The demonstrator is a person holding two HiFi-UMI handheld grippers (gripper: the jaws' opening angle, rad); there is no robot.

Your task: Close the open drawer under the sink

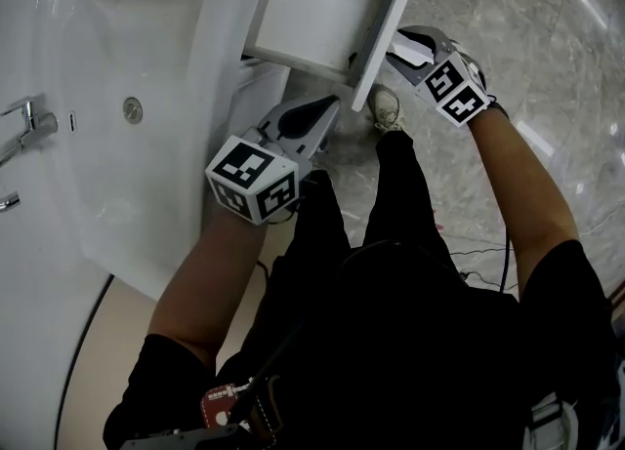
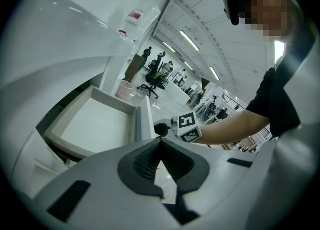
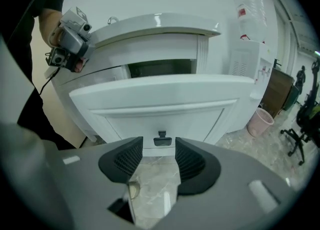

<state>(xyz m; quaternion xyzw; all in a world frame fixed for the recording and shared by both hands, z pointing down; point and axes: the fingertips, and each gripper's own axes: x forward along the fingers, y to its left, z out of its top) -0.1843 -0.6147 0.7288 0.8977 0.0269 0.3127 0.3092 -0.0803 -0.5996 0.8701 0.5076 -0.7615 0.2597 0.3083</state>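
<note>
Currently: drawer (image 1: 312, 9) is pulled out at upper centre of the head view, just right of the sink (image 1: 127, 224). Right gripper (image 1: 402, 48) is just beside the outer face of the drawer front, jaws wide apart, nothing clamped. In the right gripper view the small dark handle (image 3: 161, 139) shows in the gap just past the pads; can't tell if it touches. Left gripper (image 1: 327, 106) is at frame centre near the drawer's lower corner, jaws closed tip to tip, empty. Marble floor (image 1: 547, 38) is at right.
</note>
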